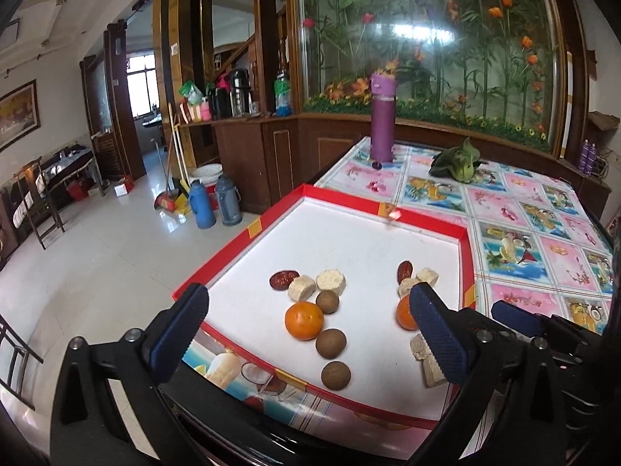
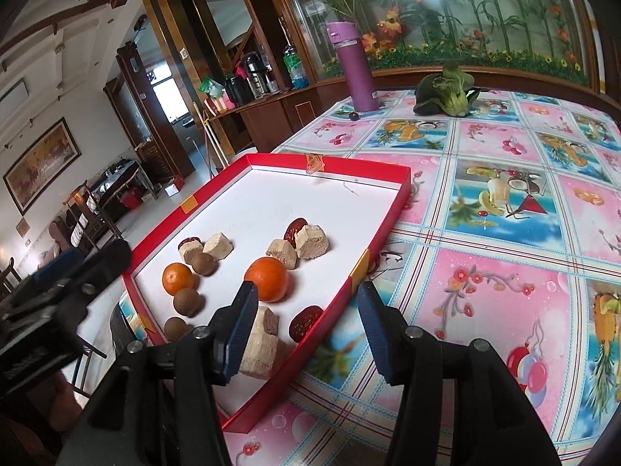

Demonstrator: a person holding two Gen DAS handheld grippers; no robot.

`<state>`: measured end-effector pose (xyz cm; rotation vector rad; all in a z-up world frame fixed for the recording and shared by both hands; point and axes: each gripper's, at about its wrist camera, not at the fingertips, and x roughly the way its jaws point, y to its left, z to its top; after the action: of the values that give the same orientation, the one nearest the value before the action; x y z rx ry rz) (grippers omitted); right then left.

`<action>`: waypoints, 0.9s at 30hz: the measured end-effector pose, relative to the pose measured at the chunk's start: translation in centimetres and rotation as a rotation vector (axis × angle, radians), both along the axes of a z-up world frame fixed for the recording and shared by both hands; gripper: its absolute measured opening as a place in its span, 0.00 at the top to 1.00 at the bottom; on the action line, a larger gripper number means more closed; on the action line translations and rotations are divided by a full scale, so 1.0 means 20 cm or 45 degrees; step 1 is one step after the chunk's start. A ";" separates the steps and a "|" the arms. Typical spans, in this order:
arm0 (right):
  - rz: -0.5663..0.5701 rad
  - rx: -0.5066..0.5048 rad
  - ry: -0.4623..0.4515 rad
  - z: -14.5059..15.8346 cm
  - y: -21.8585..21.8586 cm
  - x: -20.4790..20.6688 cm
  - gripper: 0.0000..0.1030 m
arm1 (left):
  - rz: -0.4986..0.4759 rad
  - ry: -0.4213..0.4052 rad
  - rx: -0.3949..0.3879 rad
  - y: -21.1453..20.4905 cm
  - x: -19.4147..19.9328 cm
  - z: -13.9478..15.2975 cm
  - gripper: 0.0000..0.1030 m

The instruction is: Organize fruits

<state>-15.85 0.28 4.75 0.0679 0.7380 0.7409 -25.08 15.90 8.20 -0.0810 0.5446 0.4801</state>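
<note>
A red tray [image 1: 349, 199] [image 2: 368, 166] with a white floor holds two clusters of food. The left cluster has an orange [image 1: 304, 320] [image 2: 177, 279], three brown longans [image 1: 330, 343], a red date [image 1: 283, 279] and beige chunks [image 1: 331, 281]. The right cluster has an orange [image 2: 267, 279] [image 1: 403, 312], dates [image 2: 305, 322] and beige chunks [image 2: 312, 241]. My left gripper [image 1: 308, 299] is open above the tray's near side, straddling the left cluster. My right gripper [image 2: 307, 291] is open over the tray's right rim, its left finger [image 2: 240, 330] beside a beige chunk [image 2: 260, 343].
A purple flask [image 1: 382, 116] [image 2: 355, 70] stands at the table's far edge with a small dark ball [image 2: 353, 115] at its foot. A leafy green vegetable [image 1: 458, 163] [image 2: 446, 91] lies beside it. The patterned tablecloth [image 2: 504, 252] stretches right of the tray. Tiled floor [image 1: 116, 264] lies beyond the table's left edge.
</note>
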 end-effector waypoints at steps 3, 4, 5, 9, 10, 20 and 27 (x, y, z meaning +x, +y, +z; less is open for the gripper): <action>0.000 0.001 -0.018 0.01 0.00 -0.01 0.48 | 0.024 0.016 -0.014 0.02 0.00 0.03 0.00; 0.000 0.000 -0.022 0.01 0.00 -0.01 0.48 | 0.046 0.022 -0.013 0.02 0.00 0.03 0.00; -0.001 0.000 -0.027 0.01 0.00 -0.01 0.48 | 0.061 0.032 -0.013 0.03 0.00 0.03 0.00; -0.004 0.000 -0.043 0.01 0.00 -0.02 0.48 | 0.109 0.084 -0.027 0.06 0.01 0.03 0.00; -0.005 -0.001 -0.052 0.02 0.00 -0.02 0.48 | 0.119 0.095 -0.031 0.08 0.01 0.02 0.00; -0.024 -0.066 -0.194 0.08 0.04 -0.12 0.48 | 0.155 0.100 -0.041 0.12 -0.02 0.02 0.00; 0.002 -0.022 -0.253 0.22 0.06 -0.20 0.40 | 0.195 0.131 -0.154 0.21 -0.05 0.02 0.00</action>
<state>-19.91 1.38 9.11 -0.0216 0.5550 0.7315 -26.14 20.09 8.68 -0.2160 0.6714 0.6026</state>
